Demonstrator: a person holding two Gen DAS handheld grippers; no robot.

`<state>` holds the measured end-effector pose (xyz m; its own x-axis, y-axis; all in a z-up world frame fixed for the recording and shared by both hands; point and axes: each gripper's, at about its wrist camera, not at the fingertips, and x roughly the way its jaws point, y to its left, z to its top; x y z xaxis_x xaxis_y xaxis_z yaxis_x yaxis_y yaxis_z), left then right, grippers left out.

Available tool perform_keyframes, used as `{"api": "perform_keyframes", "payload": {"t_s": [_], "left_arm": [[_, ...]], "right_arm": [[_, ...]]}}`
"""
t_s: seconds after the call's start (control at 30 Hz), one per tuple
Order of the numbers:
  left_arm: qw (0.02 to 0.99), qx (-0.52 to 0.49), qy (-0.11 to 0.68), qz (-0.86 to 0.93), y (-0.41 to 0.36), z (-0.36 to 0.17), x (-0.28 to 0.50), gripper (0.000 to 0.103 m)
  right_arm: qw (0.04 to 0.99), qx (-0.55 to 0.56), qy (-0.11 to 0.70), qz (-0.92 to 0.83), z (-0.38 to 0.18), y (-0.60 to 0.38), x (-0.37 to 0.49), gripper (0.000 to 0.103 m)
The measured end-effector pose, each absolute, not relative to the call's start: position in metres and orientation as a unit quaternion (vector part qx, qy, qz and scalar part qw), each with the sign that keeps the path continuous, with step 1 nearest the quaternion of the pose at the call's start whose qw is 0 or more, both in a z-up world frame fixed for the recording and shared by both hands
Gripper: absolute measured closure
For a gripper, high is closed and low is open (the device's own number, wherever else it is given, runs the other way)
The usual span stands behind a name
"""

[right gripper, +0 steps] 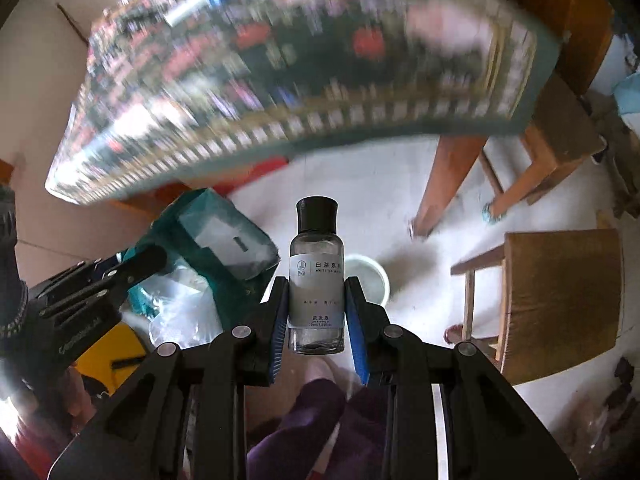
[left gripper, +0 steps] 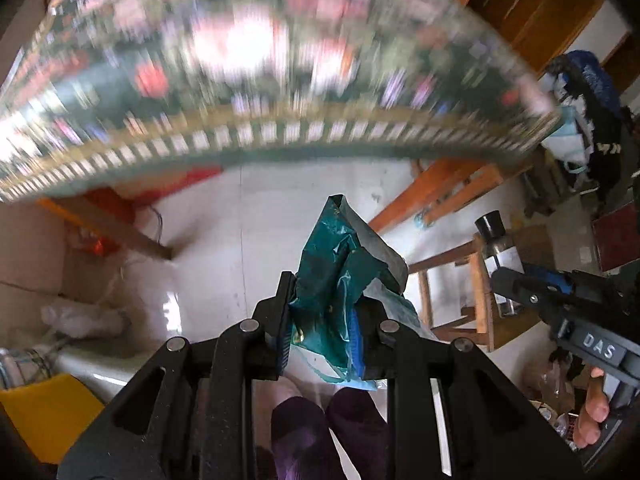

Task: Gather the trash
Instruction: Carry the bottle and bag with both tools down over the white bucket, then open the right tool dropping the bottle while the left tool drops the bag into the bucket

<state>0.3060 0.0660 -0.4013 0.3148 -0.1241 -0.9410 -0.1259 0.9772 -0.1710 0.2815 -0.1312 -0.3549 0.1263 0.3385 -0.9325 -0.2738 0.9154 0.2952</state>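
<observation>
Both grippers are pointing steeply down at the white tiled floor [left gripper: 248, 216], with the table [left gripper: 240, 80] and its patterned cloth just a blur up at 12 o'clock. The left gripper [left gripper: 324, 320] is clamped tight on a crumpled teal wrapper [left gripper: 340, 264] that sticks up out of the jaws at centre frame. The right gripper [right gripper: 316, 312] is squeezing a small clear bottle [right gripper: 317, 276] with a black cap, upright between the blue pads [right gripper: 357, 328]. A white bucket [right gripper: 374, 276] sits on the floor right behind the bottle, wooden stool [right gripper: 560, 300] out at 3 o'clock.
</observation>
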Motion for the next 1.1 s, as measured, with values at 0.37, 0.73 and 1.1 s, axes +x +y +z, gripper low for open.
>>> {"api": "perform_keyframes", "payload": {"t_s": [0.37,0.73,1.1], "left_arm": [[0.737,-0.144,0.660,0.022,0.065,-0.599,0.317,0.080],[0.703,-0.175,0.689,0.019,0.060,-0.734,0.329,0.080],[0.683,-0.169,0.711,0.009,0.050,-0.777,0.334,0.065]], "right_arm": [[0.709,0.007,0.676,0.200,-0.509,-0.132,0.296,0.078],[0.693,-0.007,0.692,0.202,-0.627,-0.113,0.301,0.077],[0.683,0.005,0.700,0.206,-0.665,-0.115,0.306,0.054]]}}
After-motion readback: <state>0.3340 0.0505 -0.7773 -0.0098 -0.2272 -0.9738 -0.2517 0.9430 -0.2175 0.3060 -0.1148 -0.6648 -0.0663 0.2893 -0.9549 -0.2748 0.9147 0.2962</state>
